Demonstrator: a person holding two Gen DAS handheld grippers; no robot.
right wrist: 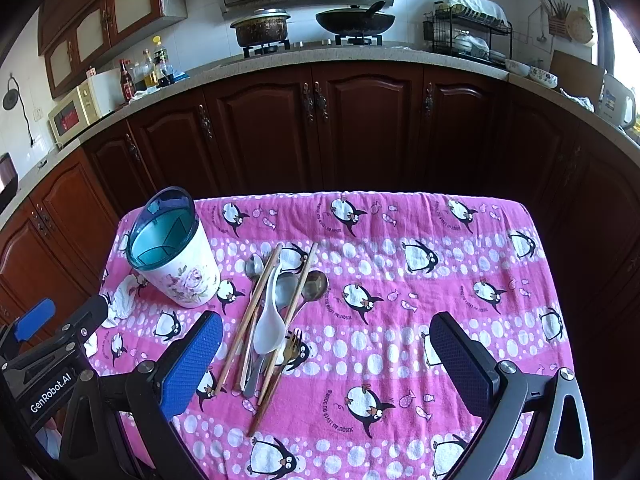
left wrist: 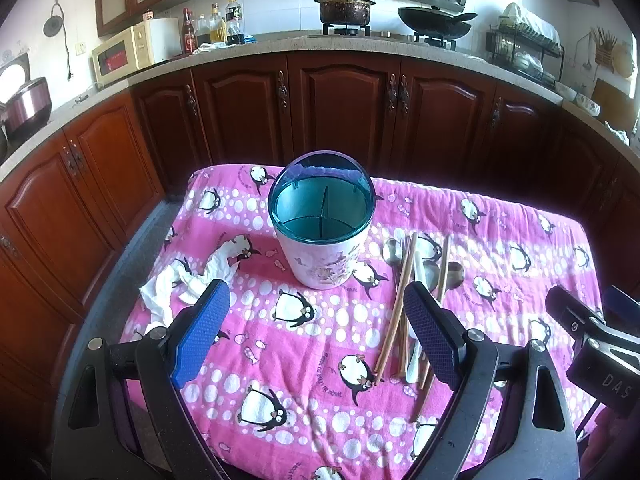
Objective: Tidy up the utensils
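A white floral utensil holder (left wrist: 322,248) (right wrist: 180,268) with a teal divided insert and raised lid stands on the pink penguin cloth (left wrist: 304,344) (right wrist: 400,320). Right of it lies a pile of utensils: wooden chopsticks (right wrist: 256,312) (left wrist: 394,312), a white ceramic spoon (right wrist: 269,330), metal spoons (right wrist: 314,285) (left wrist: 392,252) and a fork (right wrist: 292,346). My left gripper (left wrist: 316,312) hovers open in front of the holder, its right finger over the pile. My right gripper (right wrist: 326,344) is open just right of the pile, holding nothing.
A crumpled white tissue (left wrist: 188,280) (right wrist: 122,300) lies left of the holder. Dark wooden cabinets (left wrist: 340,108) and a counter with a stove, pots, bottles and a dish rack run behind the table. The cloth's right half (right wrist: 480,272) is bare.
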